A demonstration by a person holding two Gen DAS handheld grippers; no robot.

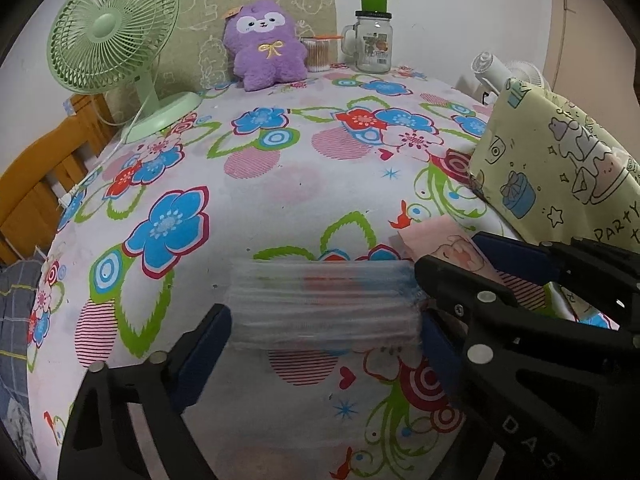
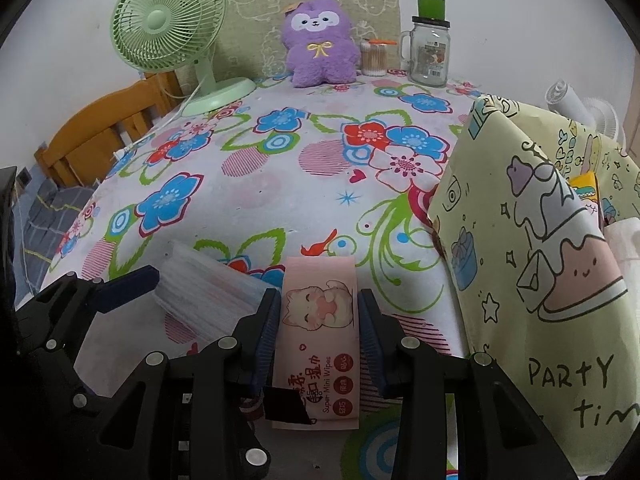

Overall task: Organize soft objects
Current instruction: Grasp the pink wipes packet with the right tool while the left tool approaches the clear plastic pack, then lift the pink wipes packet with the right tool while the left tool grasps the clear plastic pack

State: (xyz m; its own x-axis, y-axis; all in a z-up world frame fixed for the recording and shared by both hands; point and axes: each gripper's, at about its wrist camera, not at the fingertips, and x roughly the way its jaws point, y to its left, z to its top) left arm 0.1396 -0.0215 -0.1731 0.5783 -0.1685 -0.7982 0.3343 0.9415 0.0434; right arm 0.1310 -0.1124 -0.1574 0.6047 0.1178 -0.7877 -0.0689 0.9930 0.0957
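Observation:
A clear plastic pack of face masks (image 1: 324, 304) lies on the flowered tablecloth between the fingers of my left gripper (image 1: 324, 320), which close on its two ends. It also shows in the right wrist view (image 2: 204, 292). A pink wet-wipes pack (image 2: 318, 344) with a cat picture lies between the fingers of my right gripper (image 2: 320, 320), which press its sides. In the left wrist view the right gripper (image 1: 452, 256) sits over the wipes pack (image 1: 436, 240). A yellow party-print fabric bag (image 2: 532, 264) stands at the right, also seen in the left wrist view (image 1: 560, 160).
At the back stand a green fan (image 1: 112, 40), a purple plush toy (image 1: 266, 52), a cotton-swab tub (image 1: 318, 54) and a glass mug jar (image 1: 372, 40). A wooden chair (image 1: 44, 168) is at the left edge. A white roll (image 2: 624, 244) shows inside the bag.

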